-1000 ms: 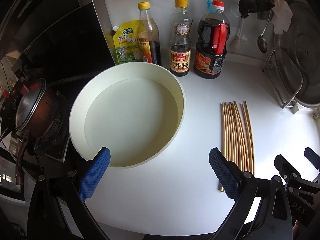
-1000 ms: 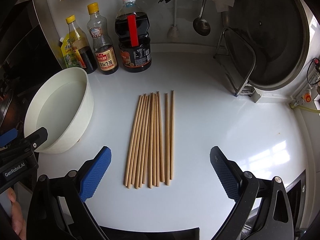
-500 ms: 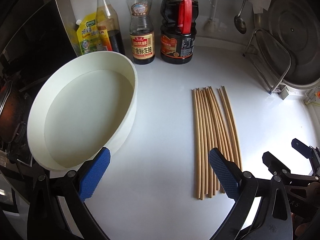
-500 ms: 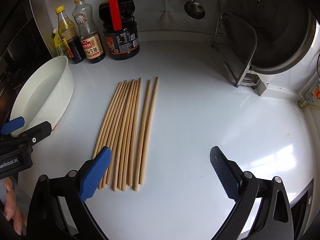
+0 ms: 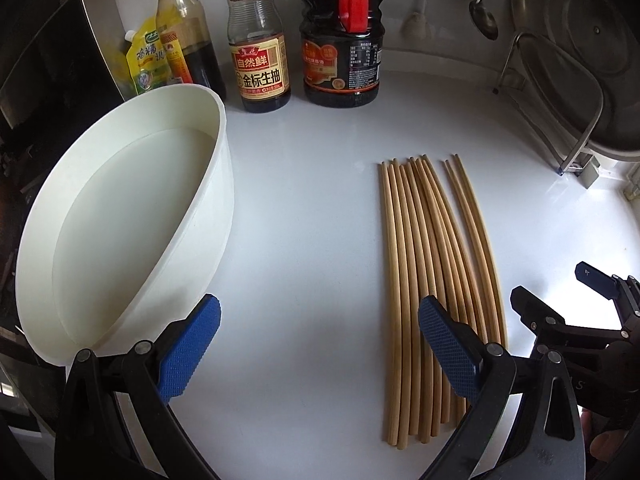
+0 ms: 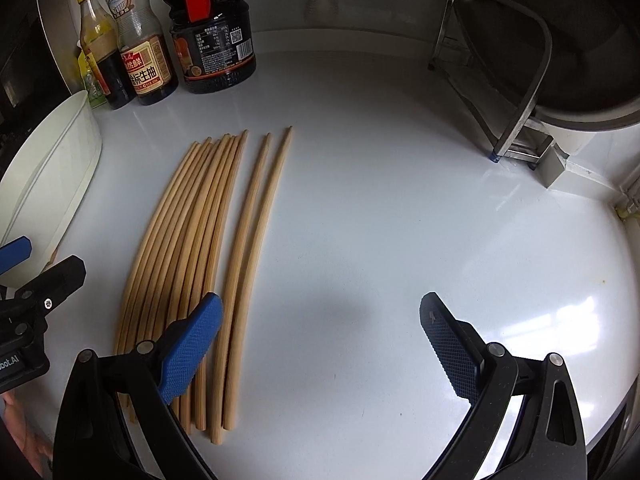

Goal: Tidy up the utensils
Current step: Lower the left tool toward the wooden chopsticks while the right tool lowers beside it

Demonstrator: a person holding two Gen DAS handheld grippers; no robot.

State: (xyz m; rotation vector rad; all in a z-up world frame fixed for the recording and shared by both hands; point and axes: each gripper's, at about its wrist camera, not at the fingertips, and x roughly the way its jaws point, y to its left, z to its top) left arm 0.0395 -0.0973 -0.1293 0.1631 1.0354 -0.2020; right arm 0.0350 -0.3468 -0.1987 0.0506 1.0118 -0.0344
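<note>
Several wooden chopsticks (image 5: 424, 264) lie side by side on the white counter; they also show in the right wrist view (image 6: 200, 248). A white round basin (image 5: 132, 216) stands to their left and shows at the left edge of the right wrist view (image 6: 48, 176). My left gripper (image 5: 316, 344) is open and empty, low over the counter between the basin and the chopsticks, its right finger above their near ends. My right gripper (image 6: 320, 344) is open and empty, its left finger above the chopsticks' near ends.
Sauce bottles (image 5: 260, 44) and a yellow pouch (image 5: 144, 60) stand along the back wall. A metal rack (image 6: 508, 80) with a large pot lid (image 5: 600, 52) is at the right. A ladle (image 5: 482, 16) hangs on the wall. A stove is at far left.
Both grippers moved forward and lower toward the counter. The left gripper swung right, away from the basin toward the chopsticks. The right gripper shifted right, so the chopsticks now lie at its left.
</note>
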